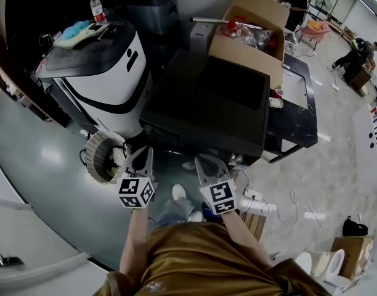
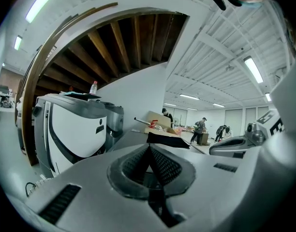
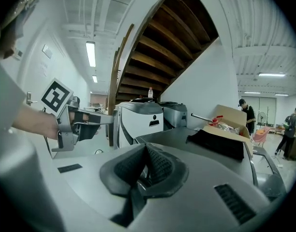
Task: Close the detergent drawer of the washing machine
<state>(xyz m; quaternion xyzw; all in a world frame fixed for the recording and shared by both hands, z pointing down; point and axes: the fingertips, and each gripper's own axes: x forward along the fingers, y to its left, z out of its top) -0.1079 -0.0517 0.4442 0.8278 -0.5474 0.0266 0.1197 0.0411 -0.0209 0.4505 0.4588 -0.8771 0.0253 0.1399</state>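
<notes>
The grey floor takes up most of the head view. On it stands the washing machine, whose dark flat top lies straight ahead of both grippers. Its front panel is tucked under the near edge, so the detergent drawer cannot be made out in any view. To the washer's left is a white-and-black appliance, and an open cardboard box rests on the washer's far right corner. A black cloth lies on the top in front of that box. A round ribbed basket sits on the floor near the washer's left front corner. The left gripper and the right gripper are side by side just short of the washer, each with its jaws pressed together on nothing. A small bottle stands on the appliance.
</notes>
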